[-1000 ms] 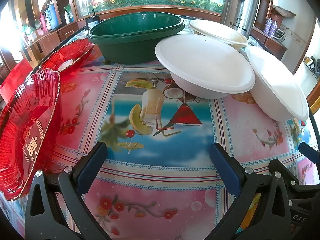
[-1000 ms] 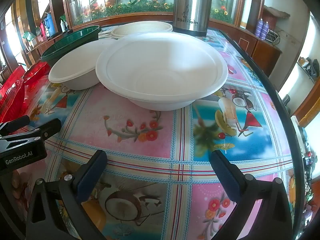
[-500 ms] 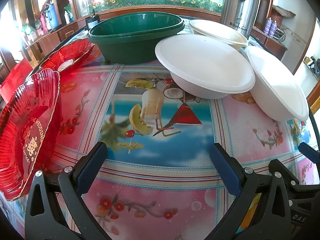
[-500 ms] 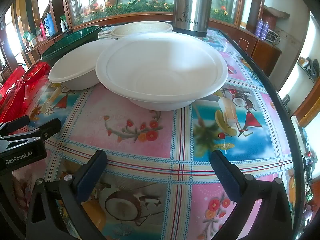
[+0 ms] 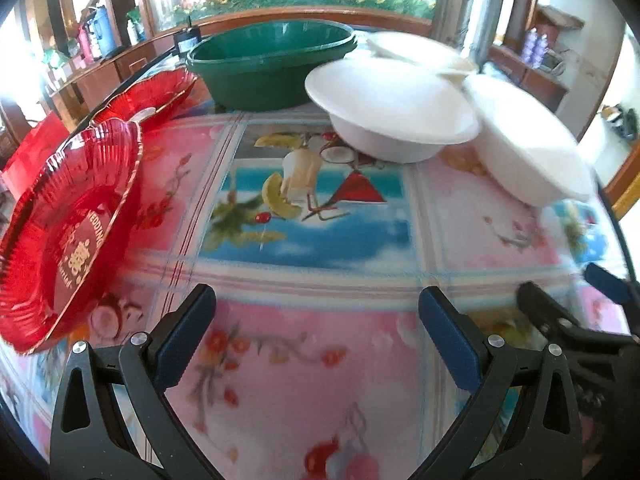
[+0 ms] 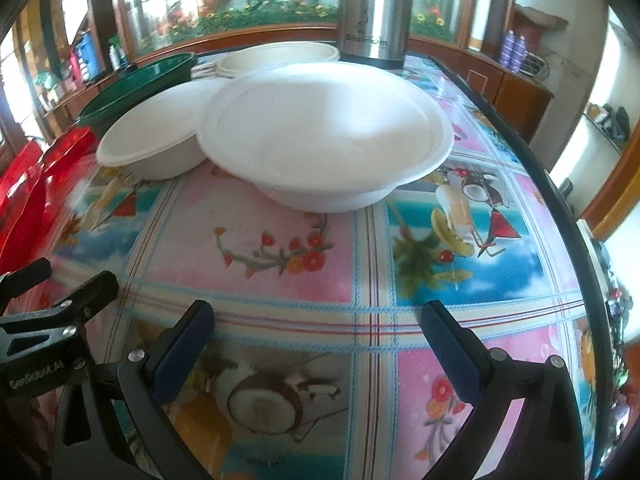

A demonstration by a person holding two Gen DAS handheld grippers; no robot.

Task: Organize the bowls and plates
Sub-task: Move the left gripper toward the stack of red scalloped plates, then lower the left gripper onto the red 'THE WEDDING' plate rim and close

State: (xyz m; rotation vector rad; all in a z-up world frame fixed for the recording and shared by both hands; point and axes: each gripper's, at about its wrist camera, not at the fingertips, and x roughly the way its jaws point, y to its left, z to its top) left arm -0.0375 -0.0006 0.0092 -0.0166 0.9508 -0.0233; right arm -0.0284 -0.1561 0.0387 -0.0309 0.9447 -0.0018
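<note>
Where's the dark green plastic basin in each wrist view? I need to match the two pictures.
Left wrist: the dark green plastic basin sits top centre, behind the nearer white bowl.
Right wrist: the basin is at upper left, partly hidden behind the smaller white bowl.
Shared landmark: the smaller white foam bowl right in front of it.

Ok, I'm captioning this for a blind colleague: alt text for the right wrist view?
The open right gripper hovers empty over a colourful tablecloth, facing a large white bowl. A second white bowl overlaps its left rim; a green basin and steel flask stand behind.
</note>
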